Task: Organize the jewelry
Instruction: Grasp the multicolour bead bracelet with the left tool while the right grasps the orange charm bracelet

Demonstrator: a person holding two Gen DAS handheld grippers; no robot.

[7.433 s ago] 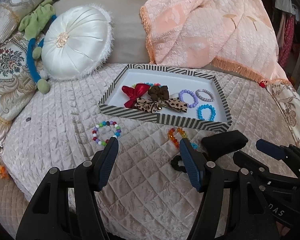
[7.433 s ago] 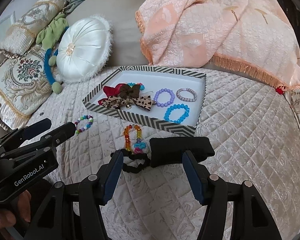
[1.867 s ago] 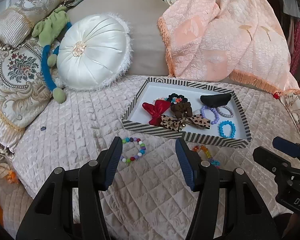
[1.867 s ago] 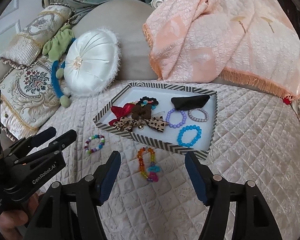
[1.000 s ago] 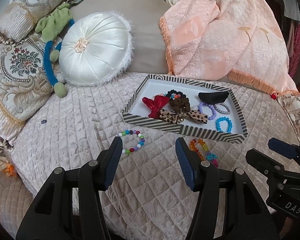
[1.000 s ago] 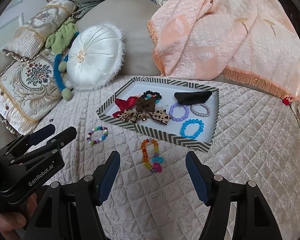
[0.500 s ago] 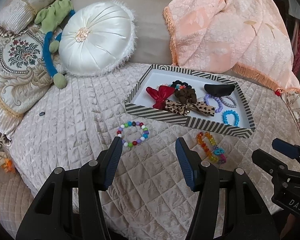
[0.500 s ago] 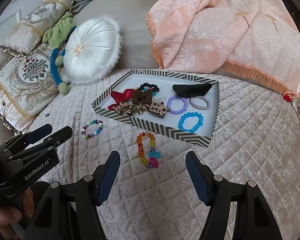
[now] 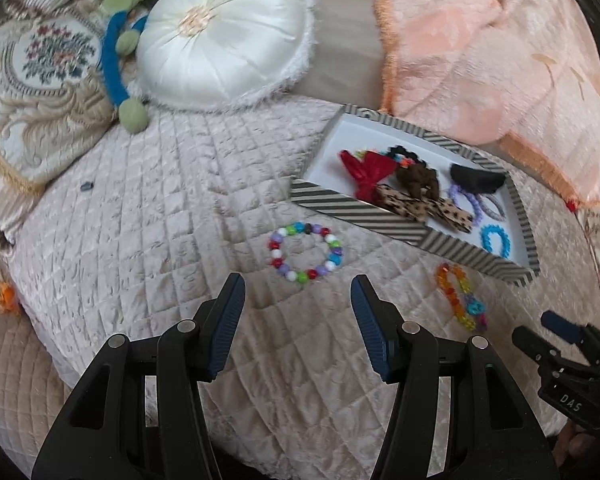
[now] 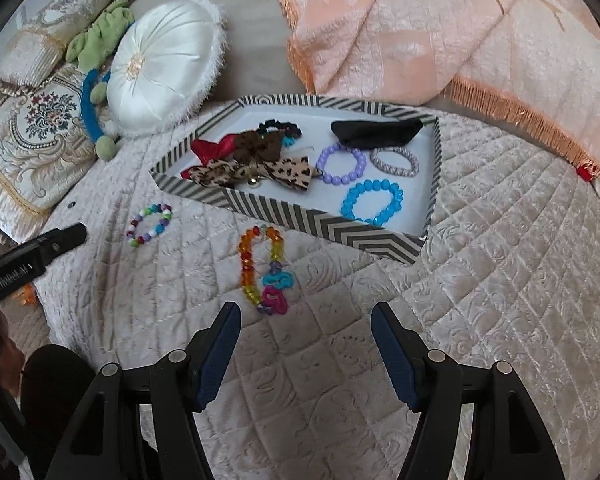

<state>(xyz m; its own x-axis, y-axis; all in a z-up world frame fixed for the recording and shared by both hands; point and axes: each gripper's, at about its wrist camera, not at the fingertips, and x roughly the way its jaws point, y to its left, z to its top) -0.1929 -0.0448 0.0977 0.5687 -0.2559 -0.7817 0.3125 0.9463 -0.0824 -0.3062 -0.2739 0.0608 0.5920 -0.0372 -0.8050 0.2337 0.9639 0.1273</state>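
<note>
1. Right wrist view shows me most of the work done: the shallow black-and-white striped cardboard tray (image 10: 300, 216) on the quilted beige bedspread (image 10: 500, 240) already holds a red bow (image 10: 215, 148), a brown bow (image 10: 259, 146), a leopard-print bow (image 10: 255, 172), a dark scrunchie (image 10: 279, 126), a black fabric pouch (image 10: 376, 130), a lilac bead bracelet (image 10: 342, 166), a grey woven band (image 10: 394, 160) and a blue bead bracelet (image 10: 372, 202).

2. Two pieces are left outside the tray, I judge: the orange-and-yellow crystal bead strand with turquoise and pink charms (image 10: 265, 272), lying just in front of the tray's near wall, and the multicoloured round-bead bracelet (image 9: 306, 256), in front of the tray's left corner.

3. My left gripper (image 9: 295, 312) hangs just short of the multicoloured bracelet, fingers apart at a middling width, nothing between them.

4. My right gripper (image 10: 306, 344) sits just short of the crystal strand, fingers likewise apart and empty.

5. Hard to read: the left wrist view is smeared. The bows overlap, so I cannot tell what lies under them. Whether the charms are joined to the strand or merely rest on it, I cannot tell. A small dark speck (image 9: 87, 186) on the bedspread, well left of the tray, is too small to identify.
</note>
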